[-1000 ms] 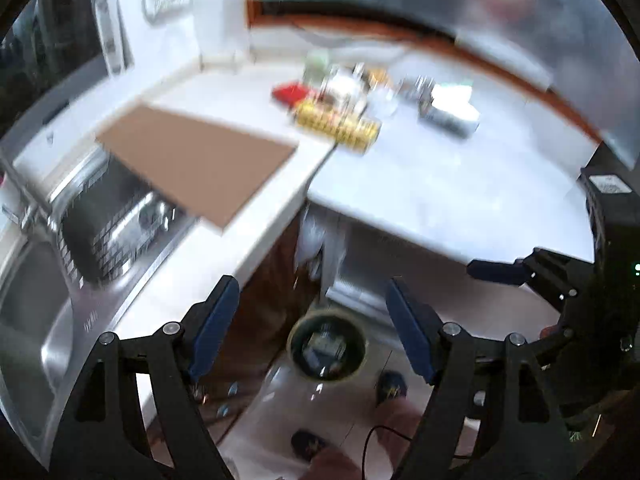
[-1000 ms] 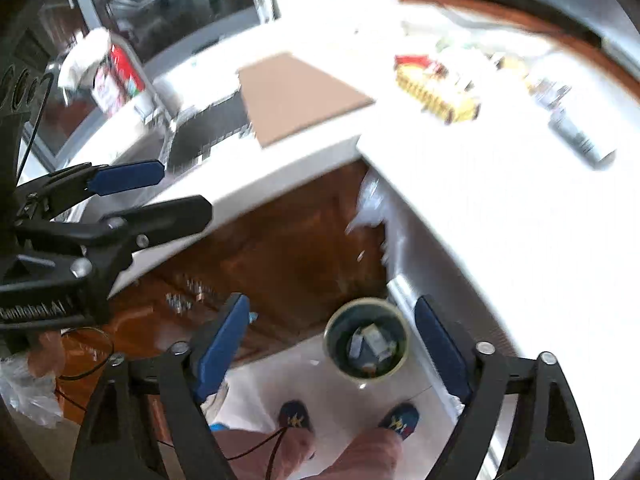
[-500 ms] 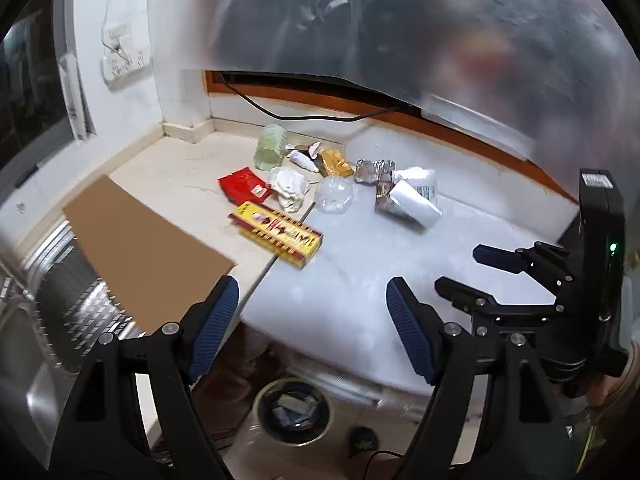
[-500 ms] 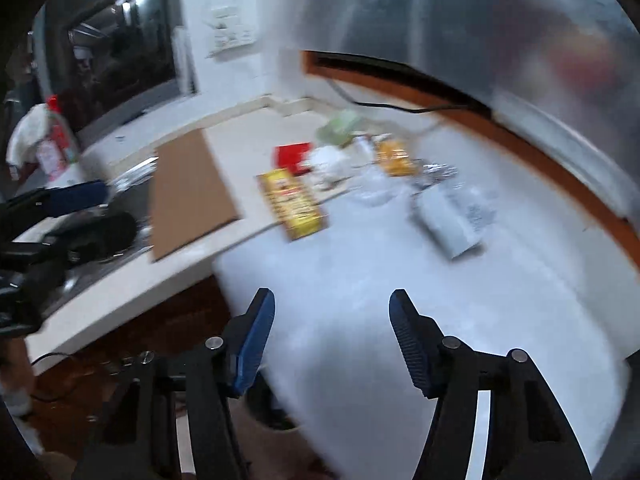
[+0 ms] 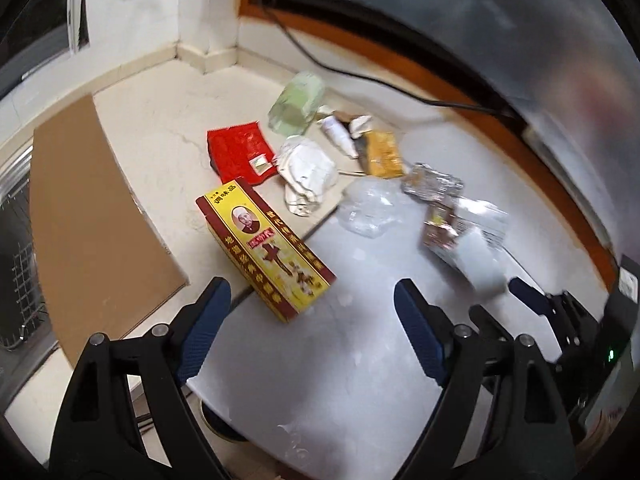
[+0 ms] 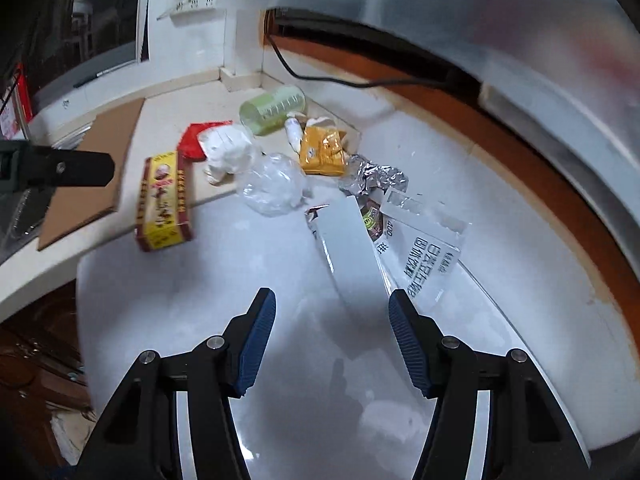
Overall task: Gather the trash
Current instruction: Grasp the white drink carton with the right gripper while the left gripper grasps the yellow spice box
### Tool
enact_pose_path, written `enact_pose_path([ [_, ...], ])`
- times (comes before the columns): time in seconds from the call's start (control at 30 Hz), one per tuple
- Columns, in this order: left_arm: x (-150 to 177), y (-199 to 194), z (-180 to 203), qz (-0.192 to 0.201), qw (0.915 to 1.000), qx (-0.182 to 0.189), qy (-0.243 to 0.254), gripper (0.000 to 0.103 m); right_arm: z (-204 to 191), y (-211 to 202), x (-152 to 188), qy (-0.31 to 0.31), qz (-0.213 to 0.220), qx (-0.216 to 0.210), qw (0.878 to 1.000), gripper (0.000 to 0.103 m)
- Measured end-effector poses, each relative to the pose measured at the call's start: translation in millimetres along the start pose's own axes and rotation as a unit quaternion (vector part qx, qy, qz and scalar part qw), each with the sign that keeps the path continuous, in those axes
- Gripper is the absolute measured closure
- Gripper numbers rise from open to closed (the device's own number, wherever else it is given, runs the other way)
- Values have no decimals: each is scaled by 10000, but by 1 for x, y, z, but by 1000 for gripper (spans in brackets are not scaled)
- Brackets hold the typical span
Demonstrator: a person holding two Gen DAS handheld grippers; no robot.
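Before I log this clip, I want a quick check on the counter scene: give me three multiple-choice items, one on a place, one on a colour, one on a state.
1. Where does the yellow box lie?
A. in the sink
B. across the seam between the beige counter and the white surface
C. on the floor

2. What colour is the flat packet beside the crumpled white paper?
A. red
B. blue
C. black

3. How is the right claw?
A. shut on the yellow box
B. shut on foil
C. open, holding nothing

Answers: B, the box bridges both surfaces; A, the packet is red; C, only bare surface shows between the pads.
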State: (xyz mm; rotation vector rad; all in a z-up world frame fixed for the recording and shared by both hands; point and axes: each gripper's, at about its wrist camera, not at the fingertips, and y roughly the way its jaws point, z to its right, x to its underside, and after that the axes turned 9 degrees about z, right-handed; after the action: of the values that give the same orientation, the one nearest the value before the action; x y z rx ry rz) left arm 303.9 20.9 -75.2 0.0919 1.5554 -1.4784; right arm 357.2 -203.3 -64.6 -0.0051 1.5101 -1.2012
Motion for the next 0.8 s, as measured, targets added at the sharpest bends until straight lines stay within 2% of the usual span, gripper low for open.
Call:
enact_pose_path([
  [0.13, -4, 37, -6, -159, 9992, -240, -265, 21, -5, 21, -3, -281, 128, 160, 9994, 42],
  [0.37, -5, 89, -11, -477, 9939, -837, -536, 21, -8, 53, 0, -451, -96, 207, 9987, 44],
  [0.47, -5, 105, -10, -599, 9903, -1140, -527, 21, -6, 60, 1, -467, -152, 252, 9985, 53],
  [0.5, -4, 111, -9, -641, 9888, -1257, -496, 21, -5, 61, 1, -443, -167, 235, 9986, 54],
  [0.63, 0, 121, -7, -780, 9845, -1493, -482, 21, -3, 62, 1, -416, -29, 179, 9990, 62],
  [0.7, 3, 125, -7, -827, 9830, -1553, -528, 25, -6, 61, 0, -463, 51, 232, 9986, 66],
  [0.8, 7, 124, -9, -839, 9813, -1635, -563, 36, -4, 59, -1, -388, 105, 202, 9990, 68],
])
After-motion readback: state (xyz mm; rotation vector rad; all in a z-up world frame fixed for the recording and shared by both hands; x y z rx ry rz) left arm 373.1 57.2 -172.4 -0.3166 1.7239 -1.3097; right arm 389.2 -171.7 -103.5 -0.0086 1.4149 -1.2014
